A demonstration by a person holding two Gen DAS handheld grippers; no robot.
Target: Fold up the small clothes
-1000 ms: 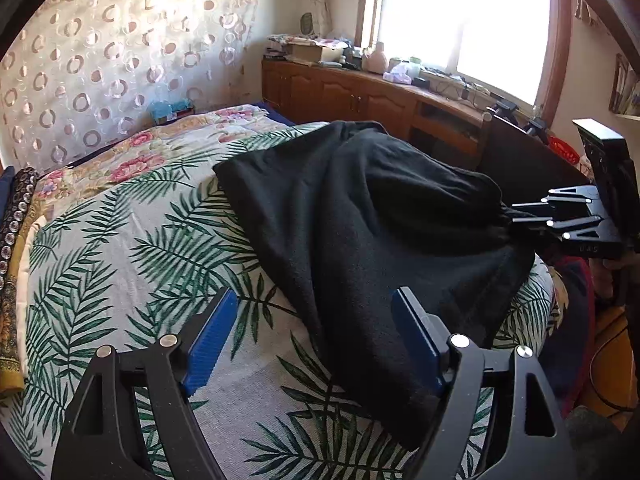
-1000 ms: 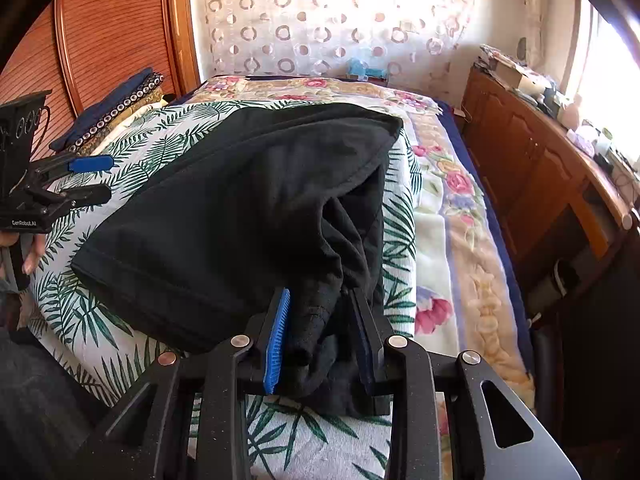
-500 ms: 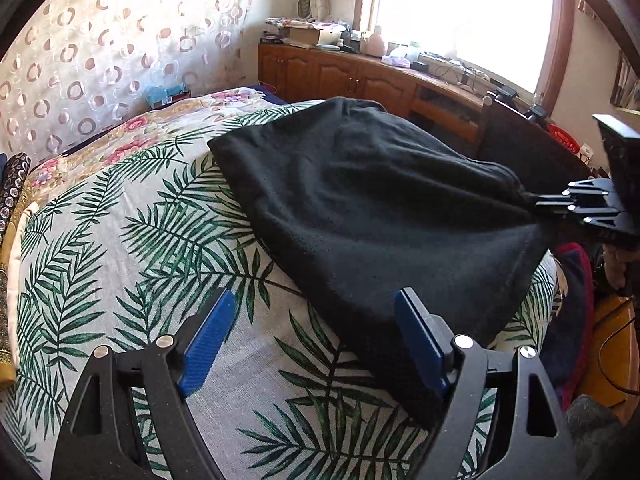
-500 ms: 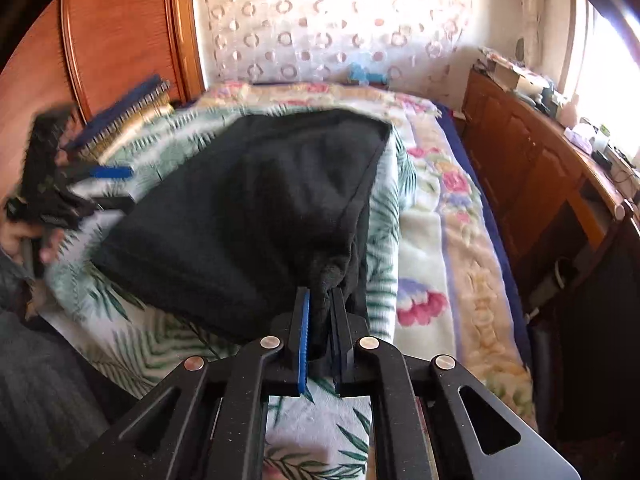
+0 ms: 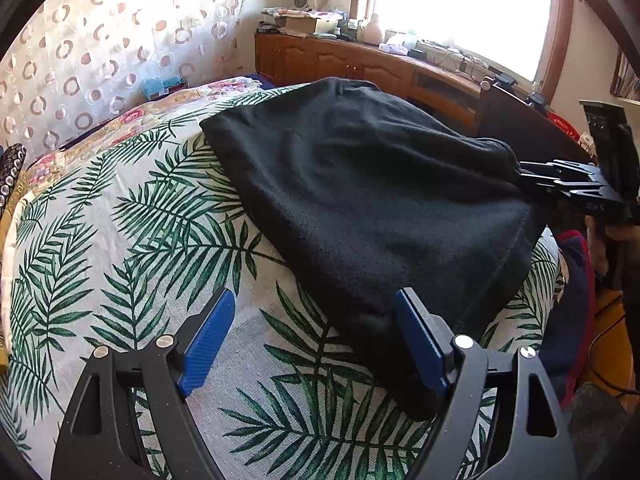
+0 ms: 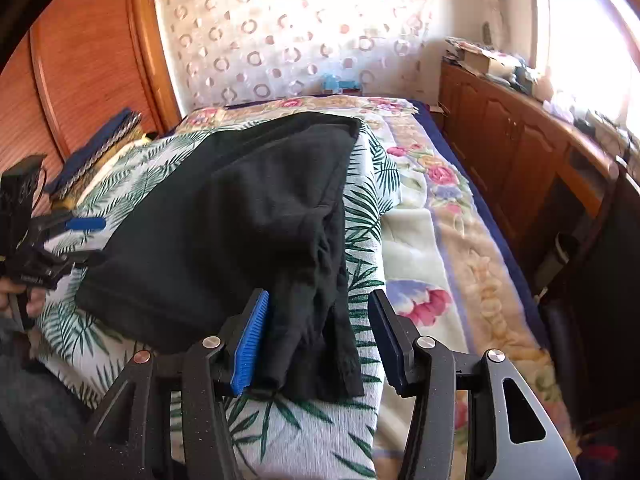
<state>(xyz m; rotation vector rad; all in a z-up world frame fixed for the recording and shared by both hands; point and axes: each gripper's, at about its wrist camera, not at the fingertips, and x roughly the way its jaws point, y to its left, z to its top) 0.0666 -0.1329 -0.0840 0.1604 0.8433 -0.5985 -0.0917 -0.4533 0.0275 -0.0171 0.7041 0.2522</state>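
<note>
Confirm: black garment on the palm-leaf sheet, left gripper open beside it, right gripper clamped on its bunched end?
Not clamped. In the right wrist view the right gripper has just been opening; the bunched end of the black garment lies between its pads, unpressed. Left gripper open, palm-leaf sheet: correct.

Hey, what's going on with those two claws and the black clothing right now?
Left gripper open, empty. Right gripper jaws just opened, bunched edge of black garment lying loose between them. Nothing in the way.

Black garment [image 5: 372, 204] on leaf-print sheet [image 5: 132, 240], left tongs [image 5: 316, 340] agape.
</note>
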